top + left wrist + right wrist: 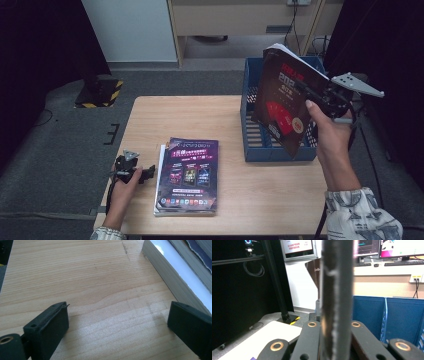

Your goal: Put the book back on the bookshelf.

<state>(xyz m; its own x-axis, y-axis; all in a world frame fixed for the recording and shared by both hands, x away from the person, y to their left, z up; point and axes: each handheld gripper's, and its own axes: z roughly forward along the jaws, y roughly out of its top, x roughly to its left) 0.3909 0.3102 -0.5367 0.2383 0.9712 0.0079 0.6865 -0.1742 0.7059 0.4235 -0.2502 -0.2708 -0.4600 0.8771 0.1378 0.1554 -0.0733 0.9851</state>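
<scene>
My right gripper [315, 100] is shut on a dark brown magazine [282, 102] with red print and holds it upright above the blue file rack [252, 142] at the table's right. In the right gripper view the magazine's edge [335, 297] stands straight up between the jaws. My left gripper [145, 175] rests on the table at the front left, open with nothing between its fingers [53, 322]. Just right of it lies a stack of magazines [187, 172] with a purple cover on top; the stack's page edge [165, 272] passes close by the left gripper's right finger.
The wooden table [200, 115] has bare room behind the stack and left of the rack. The rack has slatted dividers [384, 320]. Grey carpet and a black-and-yellow stand base [100, 92] lie beyond the table's far left.
</scene>
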